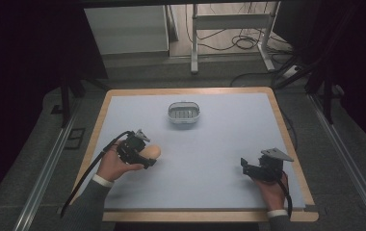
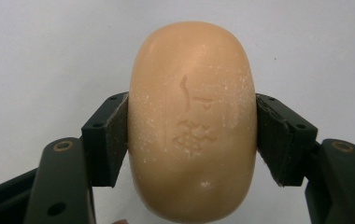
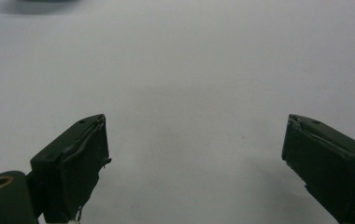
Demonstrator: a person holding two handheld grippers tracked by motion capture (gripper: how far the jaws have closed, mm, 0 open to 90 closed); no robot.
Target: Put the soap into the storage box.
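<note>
Clearly my left gripper [image 2: 192, 140] is pinching the peach soap bar [image 2: 192, 126] by its two sides, near-left of the white soap dish [image 1: 184, 115]. Characters are stamped into its face, but I cannot read them, and its lower end is cut off. My right gripper [image 3: 194, 154] stands spread over bare mat, near-right of the dish.

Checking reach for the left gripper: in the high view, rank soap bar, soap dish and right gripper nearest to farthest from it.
1. soap bar: clamped in the left gripper.
2. soap dish: farther back, centre of the table.
3. right gripper: far side, near front edge.
</note>
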